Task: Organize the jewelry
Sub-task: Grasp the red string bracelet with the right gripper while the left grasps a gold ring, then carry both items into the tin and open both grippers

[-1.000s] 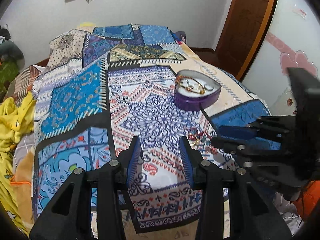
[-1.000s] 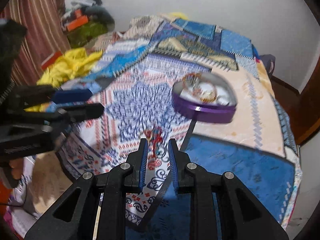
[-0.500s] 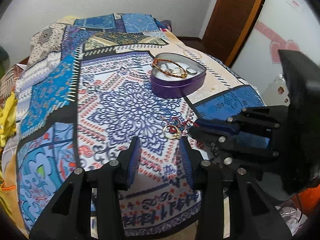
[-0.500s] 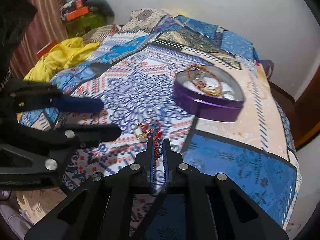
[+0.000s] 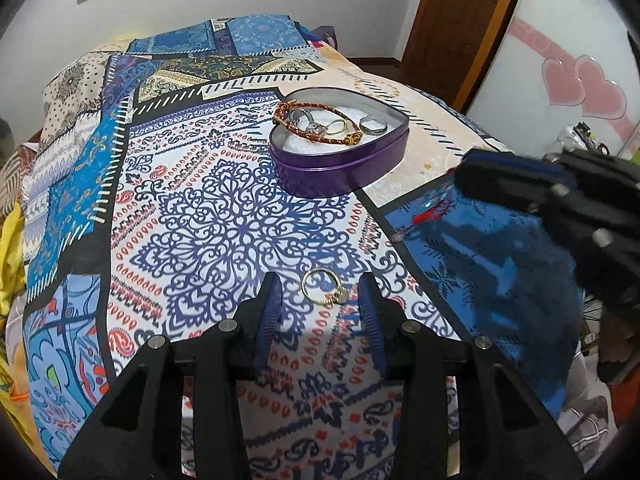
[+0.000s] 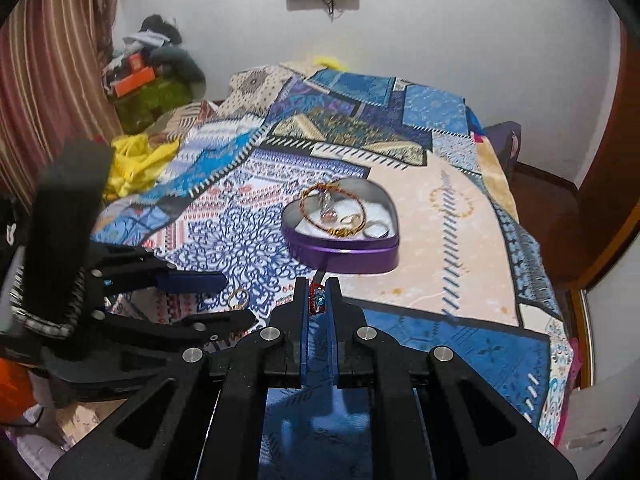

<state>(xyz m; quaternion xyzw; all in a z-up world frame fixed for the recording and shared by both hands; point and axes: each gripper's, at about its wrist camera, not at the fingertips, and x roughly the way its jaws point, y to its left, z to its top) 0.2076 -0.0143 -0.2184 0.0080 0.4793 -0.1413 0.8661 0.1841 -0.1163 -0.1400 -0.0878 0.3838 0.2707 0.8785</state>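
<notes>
My right claw is clenched on a small red and blue charm, pinched at the tips and held above the bed, near the front edge of the tin. In the left view that claw is blurred at the right, with the charm a red smear under it.

My left claw is released, its fingers spread wide over the bed. A gold ring lies flat on the cover between the fingertips, touching neither. From the right view the ring shows between the left claw's two fingers.

Farther off sits the purple heart-shaped tin, open at the top. Inside it lie a red and gold bracelet, a silver ring and a few more small pieces that I cannot make out.

A yellow cloth lies at the bed's far left edge.
</notes>
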